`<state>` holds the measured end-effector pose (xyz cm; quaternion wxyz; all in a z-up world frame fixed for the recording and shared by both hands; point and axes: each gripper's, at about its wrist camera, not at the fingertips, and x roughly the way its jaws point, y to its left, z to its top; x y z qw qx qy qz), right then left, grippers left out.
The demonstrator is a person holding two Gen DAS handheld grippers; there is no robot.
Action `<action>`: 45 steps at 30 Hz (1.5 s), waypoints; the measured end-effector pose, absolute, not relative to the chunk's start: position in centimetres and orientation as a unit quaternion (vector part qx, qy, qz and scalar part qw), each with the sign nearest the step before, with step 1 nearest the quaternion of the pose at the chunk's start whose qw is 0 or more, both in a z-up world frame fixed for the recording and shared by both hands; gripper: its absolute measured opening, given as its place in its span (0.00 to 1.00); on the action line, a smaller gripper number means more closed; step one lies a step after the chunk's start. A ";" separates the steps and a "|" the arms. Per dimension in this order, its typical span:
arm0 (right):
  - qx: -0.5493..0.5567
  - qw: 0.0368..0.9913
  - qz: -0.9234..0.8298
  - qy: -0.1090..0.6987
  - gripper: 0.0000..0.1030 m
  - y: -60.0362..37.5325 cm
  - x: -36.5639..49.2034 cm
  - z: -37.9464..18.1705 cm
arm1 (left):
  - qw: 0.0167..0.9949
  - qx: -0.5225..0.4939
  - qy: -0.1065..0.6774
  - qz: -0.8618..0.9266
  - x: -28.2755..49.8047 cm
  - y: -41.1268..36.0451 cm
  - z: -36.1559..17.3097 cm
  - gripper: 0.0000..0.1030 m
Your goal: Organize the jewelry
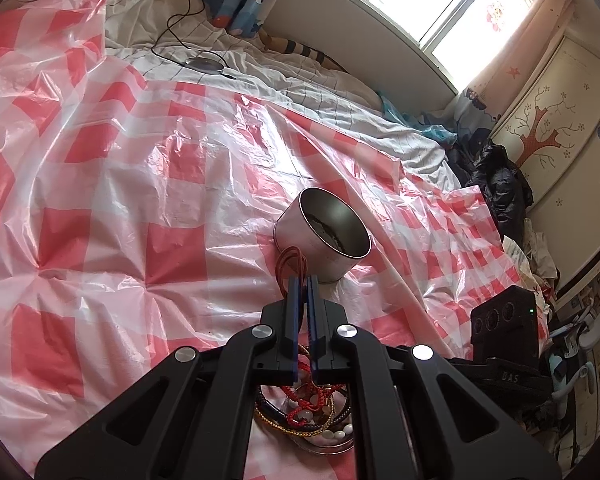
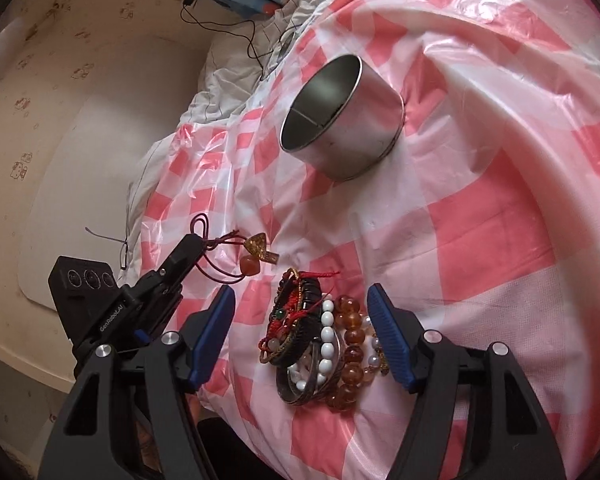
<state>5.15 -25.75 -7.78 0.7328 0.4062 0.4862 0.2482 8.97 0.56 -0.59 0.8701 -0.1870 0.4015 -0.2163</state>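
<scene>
My left gripper (image 1: 303, 280) is shut on a dark red cord (image 1: 290, 260), whose loops stick up above the fingertips. In the right wrist view the left gripper (image 2: 194, 240) holds that cord (image 2: 216, 258) just above the sheet, and a gold pendant (image 2: 260, 246) and an orange bead (image 2: 247, 265) rest on the plastic. A round metal tin (image 2: 340, 116) stands open beyond them, also visible as the tin (image 1: 322, 236) in the left view. My right gripper (image 2: 301, 296) is open, its blue pads on either side of a pile of bracelets (image 2: 324, 340) without touching it.
A pink and white checked plastic sheet (image 1: 160, 200) covers the bed. Behind it lie a white quilt (image 1: 300, 80), a black cable and a round grey disc (image 1: 206, 65). Dark clothes (image 1: 496, 176) are heaped by the wardrobe. The bed edge drops off at the left (image 2: 140, 216).
</scene>
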 end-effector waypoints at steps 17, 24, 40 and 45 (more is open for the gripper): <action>0.397 0.742 0.268 0.469 0.14 -23.4 7.2 -7.8 | 0.871 -0.182 0.403 -0.214 9.0 0.3 -0.7 0.03; 0.314 0.776 0.226 0.498 0.14 -22.4 7.0 -7.1 | 0.871 -0.180 0.404 -0.213 9.0 0.1 -0.7 0.03; 0.358 0.785 0.287 0.417 0.07 -24.4 5.5 -4.3 | 0.872 -0.178 0.403 -0.214 9.1 -0.1 -0.7 0.03; 0.347 0.783 0.231 0.462 0.66 -24.6 5.8 -5.4 | 0.871 -0.179 0.403 -0.214 9.1 -0.1 -0.7 0.03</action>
